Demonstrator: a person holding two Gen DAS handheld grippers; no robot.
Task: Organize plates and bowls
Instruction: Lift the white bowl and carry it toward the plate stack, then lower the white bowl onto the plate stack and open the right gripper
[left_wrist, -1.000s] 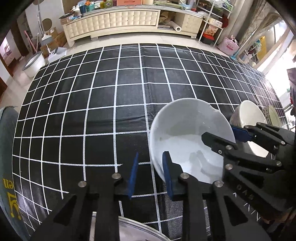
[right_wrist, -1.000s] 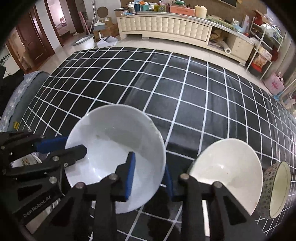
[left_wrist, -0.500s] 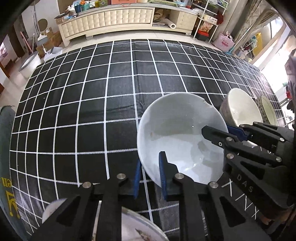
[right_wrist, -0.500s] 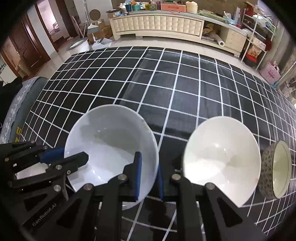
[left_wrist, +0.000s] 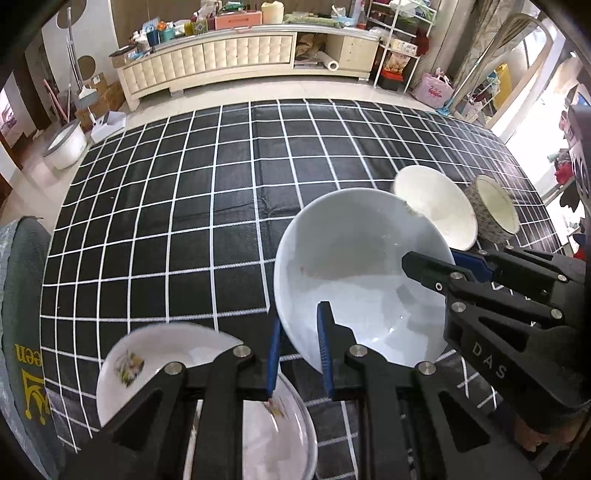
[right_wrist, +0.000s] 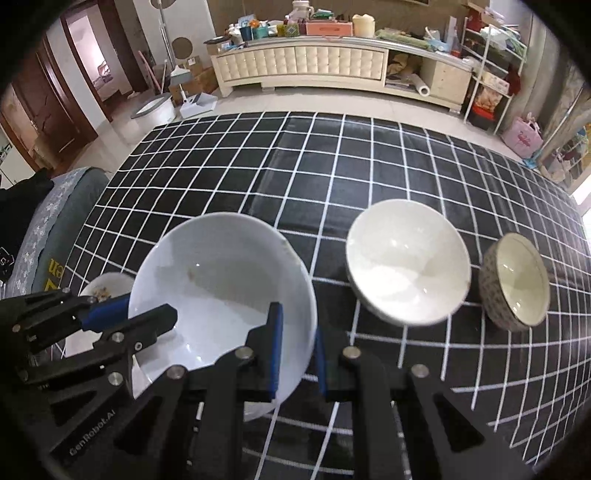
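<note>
Above the table (left_wrist: 221, 206), both claws, steeply down-tilted, have clamped the white bowl's (left_wrist: 354, 258) opposite rims and raised it: left claw (left_wrist: 297, 354), right claw (right_wrist: 297, 352).

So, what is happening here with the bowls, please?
A person is holding one large white bowl with both tools at once. The left gripper has its jaws shut on the near rim, and the right gripper is shut on the opposite rim. The bowl looks raised off the checked tablecloth. A cream bowl and a small patterned bowl stand to the right; decorated plates lie on the left.
</note>
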